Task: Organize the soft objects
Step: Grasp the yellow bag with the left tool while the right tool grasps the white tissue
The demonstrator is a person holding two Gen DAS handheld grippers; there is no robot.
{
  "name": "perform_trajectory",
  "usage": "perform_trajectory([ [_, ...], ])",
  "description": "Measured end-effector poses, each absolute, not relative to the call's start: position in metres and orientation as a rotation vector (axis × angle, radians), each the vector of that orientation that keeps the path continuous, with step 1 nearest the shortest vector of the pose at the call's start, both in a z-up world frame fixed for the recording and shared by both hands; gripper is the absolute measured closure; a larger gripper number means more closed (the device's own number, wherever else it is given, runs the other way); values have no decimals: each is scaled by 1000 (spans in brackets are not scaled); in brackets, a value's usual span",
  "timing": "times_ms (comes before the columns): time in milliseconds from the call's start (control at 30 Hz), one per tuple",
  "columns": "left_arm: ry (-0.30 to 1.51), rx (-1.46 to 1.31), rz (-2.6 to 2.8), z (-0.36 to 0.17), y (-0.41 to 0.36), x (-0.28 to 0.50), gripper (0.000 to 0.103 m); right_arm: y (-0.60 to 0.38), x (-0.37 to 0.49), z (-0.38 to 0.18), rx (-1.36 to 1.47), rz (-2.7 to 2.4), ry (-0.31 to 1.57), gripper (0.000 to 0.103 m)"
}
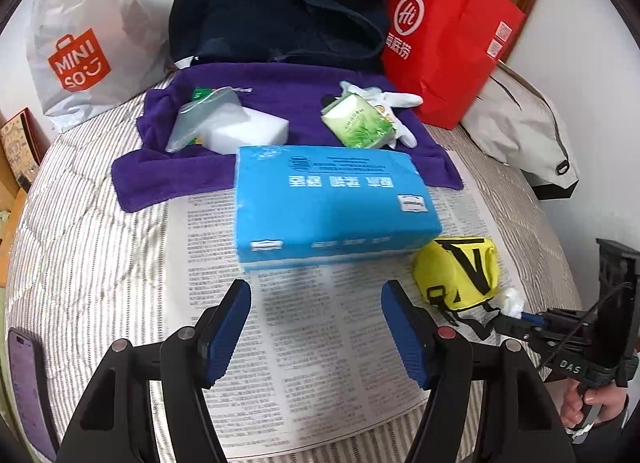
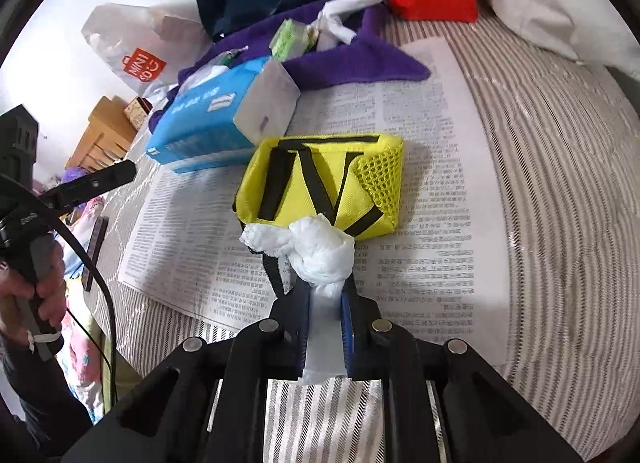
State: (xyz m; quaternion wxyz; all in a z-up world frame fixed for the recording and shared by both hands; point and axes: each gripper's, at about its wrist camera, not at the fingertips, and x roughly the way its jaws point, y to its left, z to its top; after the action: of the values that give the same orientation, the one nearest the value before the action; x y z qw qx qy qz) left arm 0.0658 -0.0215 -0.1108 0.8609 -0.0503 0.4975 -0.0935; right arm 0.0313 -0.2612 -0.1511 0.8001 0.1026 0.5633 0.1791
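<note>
Bed scene, striped quilt with newspaper sheet spread on top.

Right tool clamped on white knotted tissue wad, pads pressing both sides, knot sticking out past the tips. Wad touching the front edge of yellow pouch; pouch lying on the newspaper, black straps across its face, mesh panel on one end. In the left wrist view same wad seen at the tip of the right tool, just beside yellow pouch.

Left tool open, blue pads well apart, nothing between them, hanging over the newspaper just short of blue tissue pack. Pack lying flat, far edge overlapping purple towel.

On the towel: white sponge block with clear zip bag leaning against it, green tissue packet resting on white glove. Behind the towel dark navy garment. Red paper bag standing at right rear, white MINISO bag at left rear. Grey-white jacket at right edge of the bed. Phone lying on quilt at lower left.

Person's hand gripping right tool's handle; other hand gripping left tool's handle.
</note>
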Motion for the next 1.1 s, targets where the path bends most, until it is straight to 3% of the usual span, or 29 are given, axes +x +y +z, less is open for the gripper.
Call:
perform_trajectory([
  [700, 1101, -30, -262, -158, -135, 91, 38, -333, 14, -103, 175, 241, 1117, 90],
  [867, 1117, -52, -264, -168, -136, 95, 55, -341, 13, -105, 177, 222, 1133, 90],
  [933, 1108, -60, -280, -168, -137, 94, 70, -342, 13, -106, 177, 220, 1136, 90],
  [1100, 1093, -53, -299, -165, -144, 88, 73, -343, 12, -105, 177, 221, 1136, 90],
])
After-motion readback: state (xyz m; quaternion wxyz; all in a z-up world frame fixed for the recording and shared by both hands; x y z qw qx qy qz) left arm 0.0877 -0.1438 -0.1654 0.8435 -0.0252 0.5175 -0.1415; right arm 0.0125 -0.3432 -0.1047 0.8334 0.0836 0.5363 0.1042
